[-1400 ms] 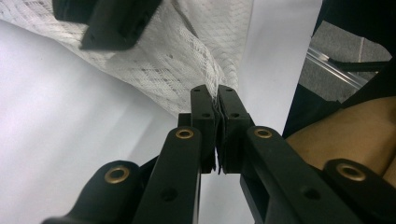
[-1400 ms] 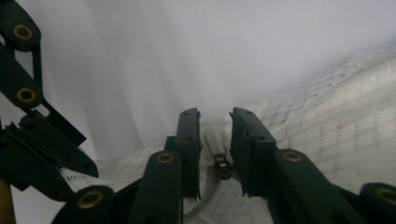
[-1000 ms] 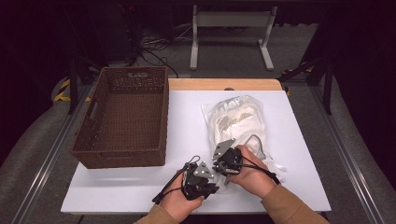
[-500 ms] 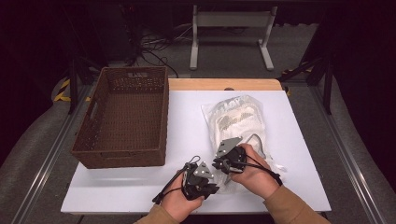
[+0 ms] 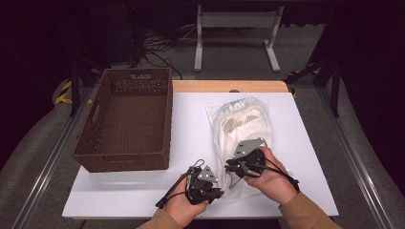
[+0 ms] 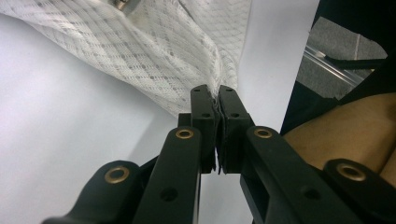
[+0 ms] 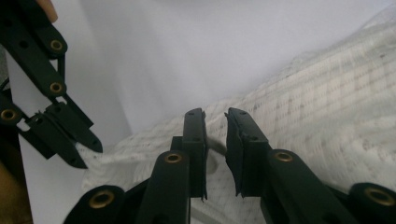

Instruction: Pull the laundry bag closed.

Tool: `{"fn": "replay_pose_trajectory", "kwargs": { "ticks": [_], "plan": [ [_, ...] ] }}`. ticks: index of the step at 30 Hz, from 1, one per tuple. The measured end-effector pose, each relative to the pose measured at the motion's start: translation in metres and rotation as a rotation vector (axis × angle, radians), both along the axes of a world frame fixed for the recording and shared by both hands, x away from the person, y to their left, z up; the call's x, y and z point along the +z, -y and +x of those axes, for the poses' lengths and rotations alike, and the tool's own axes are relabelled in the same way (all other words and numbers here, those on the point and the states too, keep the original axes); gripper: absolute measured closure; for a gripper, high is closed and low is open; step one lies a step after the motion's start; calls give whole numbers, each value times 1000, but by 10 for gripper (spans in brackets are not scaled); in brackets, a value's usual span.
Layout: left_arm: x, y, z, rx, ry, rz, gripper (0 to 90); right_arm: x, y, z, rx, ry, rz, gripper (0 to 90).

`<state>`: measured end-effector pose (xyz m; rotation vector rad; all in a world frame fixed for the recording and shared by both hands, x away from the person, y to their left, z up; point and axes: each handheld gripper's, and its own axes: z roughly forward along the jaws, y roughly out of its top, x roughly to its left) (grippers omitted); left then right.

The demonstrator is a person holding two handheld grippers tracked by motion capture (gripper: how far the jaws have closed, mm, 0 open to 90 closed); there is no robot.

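Spanning most of the high view, a white table (image 5: pixel 191 143) carries a brown wicker basket (image 5: pixel 126 119) on its left half, well apart from the other things. Right of centre lies a white mesh bag (image 5: pixel 241 126), lengthwise from far to near, with pale contents showing through the netting. At the bag's near end sit both grippers, each held in one hand. The left gripper (image 6: pixel 217 100) has its jaws pressed together on the bag's near edge, pinching the netting, which stretches away from the pads (image 6: pixel 201 105). The right gripper (image 7: pixel 215 122), just right of the left one and resting over the bag's near part, has jaws that have just been opening; a narrow gap stands between them, with the mesh beneath rather than gripped.
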<state>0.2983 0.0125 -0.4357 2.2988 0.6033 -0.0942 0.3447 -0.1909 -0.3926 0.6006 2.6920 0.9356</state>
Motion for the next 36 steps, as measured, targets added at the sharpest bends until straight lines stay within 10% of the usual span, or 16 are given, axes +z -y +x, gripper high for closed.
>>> {"fn": "replay_pose_trajectory", "kwargs": {
  "ticks": [10, 19, 36],
  "plan": [
    [-1, -1, 0, 3, 0, -2, 872, 8, 19, -10, -64, -15, 74, 741],
    [-1, -2, -1, 4, -1, -1, 871, -2, 24, -7, -139, -118, 118, 699],
    [0, -3, -2, -1, 3, 3, 866, -16, 0, -2, -81, -152, 106, 762]
  ]
}}
